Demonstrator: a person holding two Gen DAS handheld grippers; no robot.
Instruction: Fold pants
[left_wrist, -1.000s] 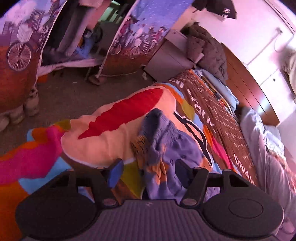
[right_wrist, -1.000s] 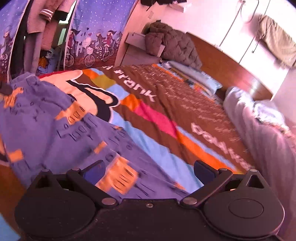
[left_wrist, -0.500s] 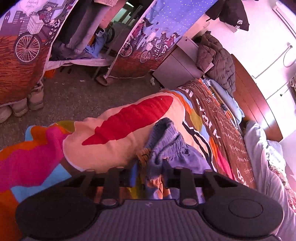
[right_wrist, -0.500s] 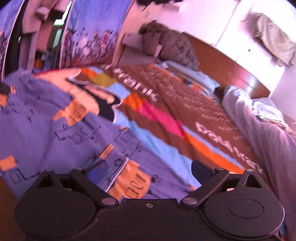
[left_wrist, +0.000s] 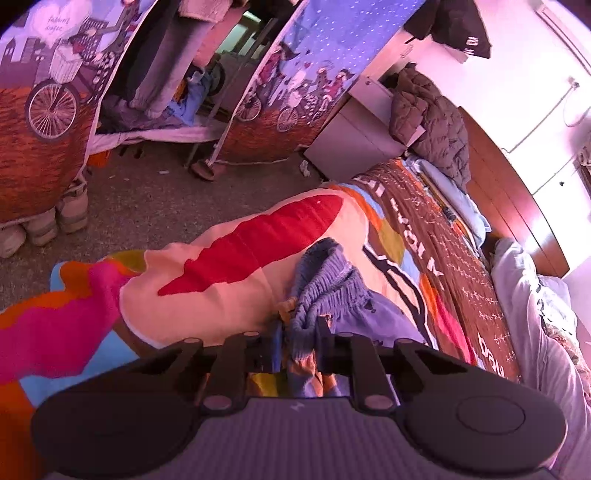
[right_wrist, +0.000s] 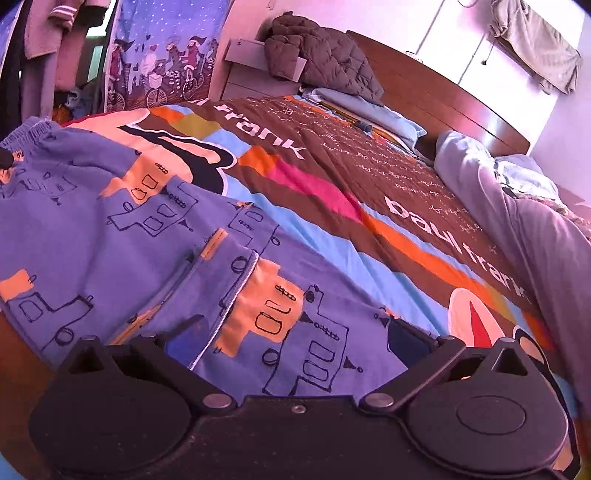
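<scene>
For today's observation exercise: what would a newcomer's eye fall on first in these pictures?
First, the purple patterned pants spread on the loud, colourful bedspread. Next, the left gripper, jaws just closed on the gathered waistband. The right gripper hangs open over the pants' lower end.

The pants (right_wrist: 122, 236) are purple-blue, printed with orange blocks and thin dark line drawings of boxy shapes; their gathered waistband (left_wrist: 328, 273) is the same purple-blue. Under the pants, the bedspread (right_wrist: 332, 192) carries brown, pink, orange, light blue and cream patches with white lettering, plus a red shape on cream (left_wrist: 258, 247). Beyond the bedspread, the curtain (left_wrist: 314, 62) is starry blue above, with cartoon cyclists over a rust-brown band. Both grippers are black.
</scene>
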